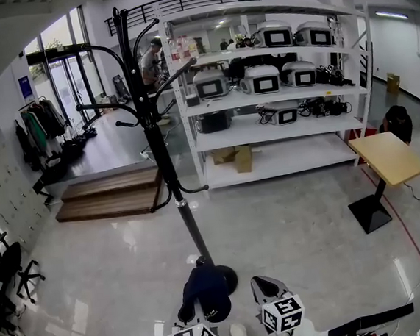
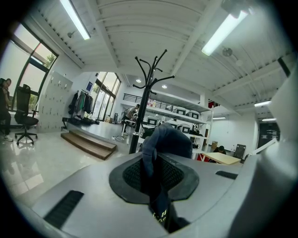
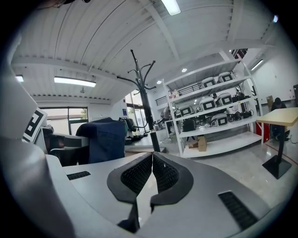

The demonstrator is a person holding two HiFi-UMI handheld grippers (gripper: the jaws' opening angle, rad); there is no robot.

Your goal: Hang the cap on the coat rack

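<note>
A dark blue cap [image 1: 207,288] hangs from my left gripper [image 1: 201,316], which is shut on its fabric low in the head view. In the left gripper view the cap [image 2: 166,139] is pinched between the pads and rises above my left gripper [image 2: 156,179]. The black coat rack [image 1: 154,132] stands just beyond, its round base [image 1: 226,277] partly behind the cap; its hooks are bare. It also shows ahead as the coat rack [image 2: 145,106] and the coat rack [image 3: 145,108]. My right gripper [image 1: 264,287] sits beside the cap, shut and empty [image 3: 151,173], with the cap [image 3: 104,139] to its left.
A white shelf unit [image 1: 280,123] with boxy devices stands behind the rack. A wooden table [image 1: 390,157] on a black foot is at the right, a low wooden step [image 1: 109,195] at the left, office chairs [image 1: 13,267] at far left. A person [image 1: 151,62] stands at the back.
</note>
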